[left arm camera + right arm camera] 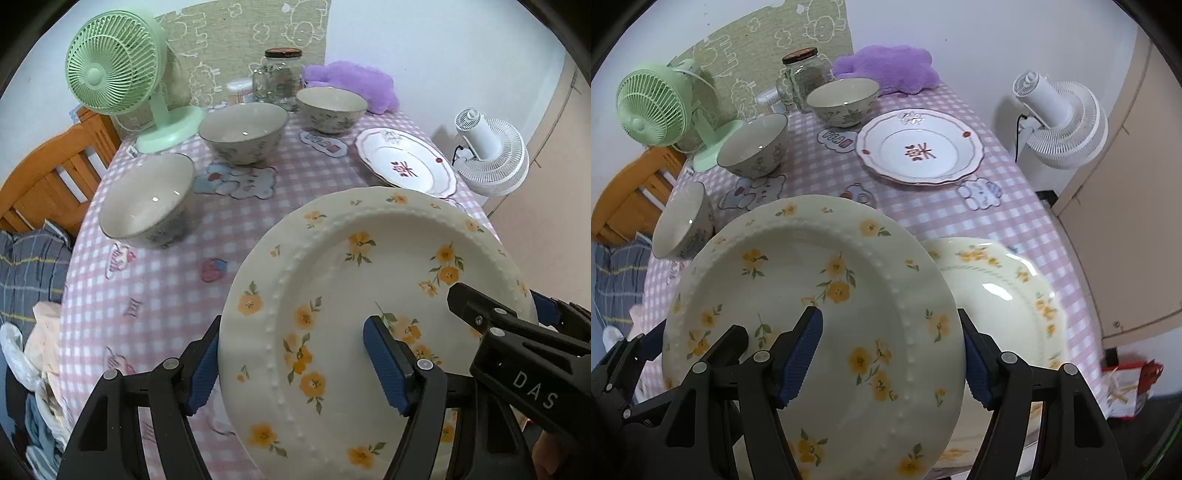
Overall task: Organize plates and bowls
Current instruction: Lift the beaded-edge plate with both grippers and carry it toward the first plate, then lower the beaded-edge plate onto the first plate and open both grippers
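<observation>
I've got the yellow-flower plate up off the tablecloth, one gripper on each side. My left gripper straddles the plate's left rim: one blue pad under/outside the edge, the other on the upper face. Right gripper does the same on the opposite rim. Both are clamped on the plate, jaws wide bc the rim sits slantwise between the pads. Two grips since it's broad and glazed; one pinch at the edge would let it swing.

Plate is tilted, far edge higher, hanging over the near part of the table. Just beside it to the right a second yellow-flower plate lies flat, so I reckon that's the stack spot, w/ the held one going on top. The white plate w/ red motif sits farther back, apart. Three bowls stay in a loose arc at left/back, unstacked, near the green fan and jar. Bowls are prob. next.
</observation>
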The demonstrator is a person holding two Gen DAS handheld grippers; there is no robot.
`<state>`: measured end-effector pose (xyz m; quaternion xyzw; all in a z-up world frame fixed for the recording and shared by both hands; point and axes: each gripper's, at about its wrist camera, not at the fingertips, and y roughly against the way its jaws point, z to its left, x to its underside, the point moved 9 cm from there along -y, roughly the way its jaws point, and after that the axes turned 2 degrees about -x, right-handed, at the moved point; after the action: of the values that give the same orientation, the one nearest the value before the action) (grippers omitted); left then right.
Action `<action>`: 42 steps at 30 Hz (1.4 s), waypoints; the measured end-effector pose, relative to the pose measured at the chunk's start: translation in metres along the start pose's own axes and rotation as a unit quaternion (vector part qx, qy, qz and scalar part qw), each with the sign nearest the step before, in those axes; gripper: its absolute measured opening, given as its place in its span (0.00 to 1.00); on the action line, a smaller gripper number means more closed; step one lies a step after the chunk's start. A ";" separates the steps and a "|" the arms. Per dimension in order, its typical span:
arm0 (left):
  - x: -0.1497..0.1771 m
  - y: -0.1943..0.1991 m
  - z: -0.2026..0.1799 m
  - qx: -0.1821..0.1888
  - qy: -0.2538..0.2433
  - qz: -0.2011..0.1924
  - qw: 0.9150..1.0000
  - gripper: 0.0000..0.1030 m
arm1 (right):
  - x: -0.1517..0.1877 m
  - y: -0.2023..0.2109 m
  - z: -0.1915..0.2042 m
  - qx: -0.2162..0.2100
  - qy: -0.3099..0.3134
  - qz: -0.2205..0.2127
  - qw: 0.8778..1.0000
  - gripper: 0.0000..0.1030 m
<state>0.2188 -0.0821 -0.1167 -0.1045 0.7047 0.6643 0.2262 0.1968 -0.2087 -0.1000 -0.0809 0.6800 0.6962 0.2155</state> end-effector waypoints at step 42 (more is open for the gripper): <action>0.045 -0.054 -0.141 0.017 0.074 0.067 0.995 0.74 | 0.009 -0.044 -0.146 0.007 0.114 0.072 0.991 0.70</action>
<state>0.1779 -0.2189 -0.1830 -0.1021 0.7361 0.6563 0.1306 0.1799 -0.3514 -0.1527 -0.1088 0.7092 0.6912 0.0869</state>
